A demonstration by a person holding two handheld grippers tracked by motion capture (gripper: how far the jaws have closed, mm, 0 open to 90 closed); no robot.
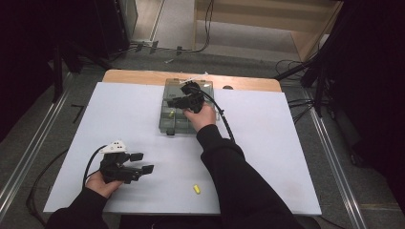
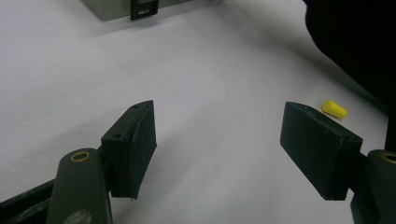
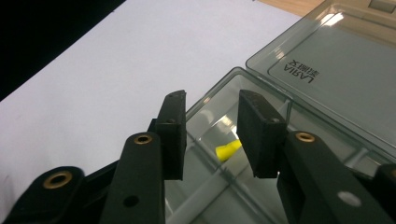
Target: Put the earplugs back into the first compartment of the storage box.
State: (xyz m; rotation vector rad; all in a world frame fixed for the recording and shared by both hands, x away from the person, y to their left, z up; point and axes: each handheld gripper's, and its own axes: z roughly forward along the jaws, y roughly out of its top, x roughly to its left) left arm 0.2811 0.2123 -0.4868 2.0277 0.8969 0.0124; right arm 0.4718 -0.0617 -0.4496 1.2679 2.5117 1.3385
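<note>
A clear plastic compartment box [image 1: 167,125] sits at the back middle of the white sheet with its lid [image 3: 327,60] open. A small yellow piece [image 3: 228,150] lies in one of its compartments [image 1: 172,113]. My right gripper [image 3: 212,100] hovers open just above that compartment, nothing between its jaws [image 1: 173,102]. A second yellow piece [image 1: 196,189] lies on the sheet near the front edge. My left gripper [image 1: 144,162] rests at the front left, jaws wide open and empty [image 2: 219,109], with that yellow piece [image 2: 334,108] just beyond its right jaw.
The white sheet [image 1: 119,109] covers most of the wooden table [image 1: 143,76]. The right forearm in a dark sleeve [image 1: 234,176] crosses the front middle. The box latch [image 2: 144,8] faces the left gripper. Cables and stands lie on the floor around the table.
</note>
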